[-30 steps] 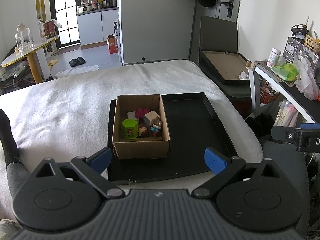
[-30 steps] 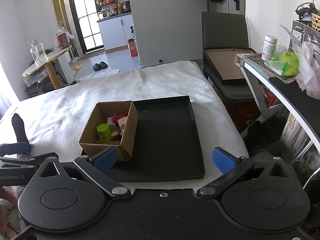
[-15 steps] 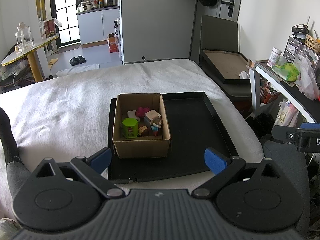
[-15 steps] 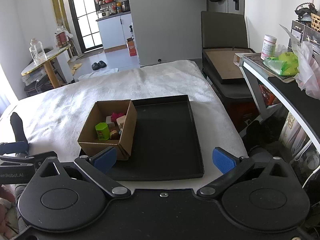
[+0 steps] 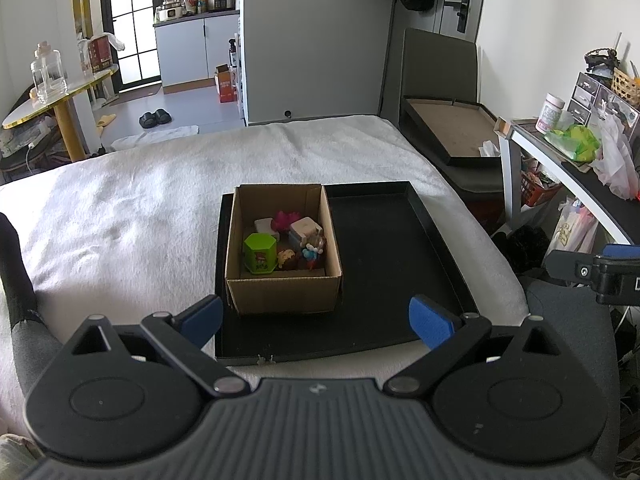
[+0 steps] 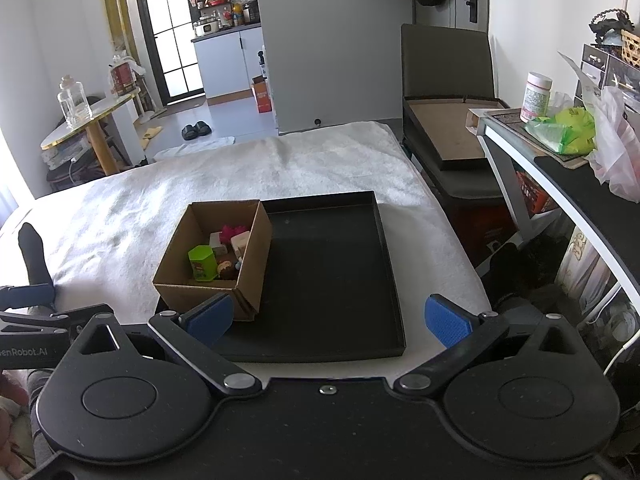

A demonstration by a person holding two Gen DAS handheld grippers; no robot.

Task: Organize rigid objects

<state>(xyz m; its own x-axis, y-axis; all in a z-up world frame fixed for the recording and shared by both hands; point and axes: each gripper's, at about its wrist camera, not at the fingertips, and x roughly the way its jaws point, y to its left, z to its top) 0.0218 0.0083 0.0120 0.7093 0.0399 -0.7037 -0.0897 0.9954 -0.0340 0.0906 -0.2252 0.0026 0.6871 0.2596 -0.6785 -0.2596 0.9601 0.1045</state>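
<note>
My left gripper (image 5: 316,322) and right gripper (image 6: 326,318) both spread apart, empty, cardboard box (image 5: 280,294) of toys mid-frame just beyond them, on black tray (image 5: 400,240).

Both fisheye cameras are looking forward and slightly down over a white-covered bed toward the black tray (image 5: 400,264). The left wrist view is facing the tray nearly square-on from its near edge; the right wrist view is sitting further right, seemingly a little higher, seeing the tray (image 6: 332,280) obliquely. Both are sharing the tray, its cardboard box (image 5: 282,256) (image 6: 212,260) and the far kitchen doorway.
</note>
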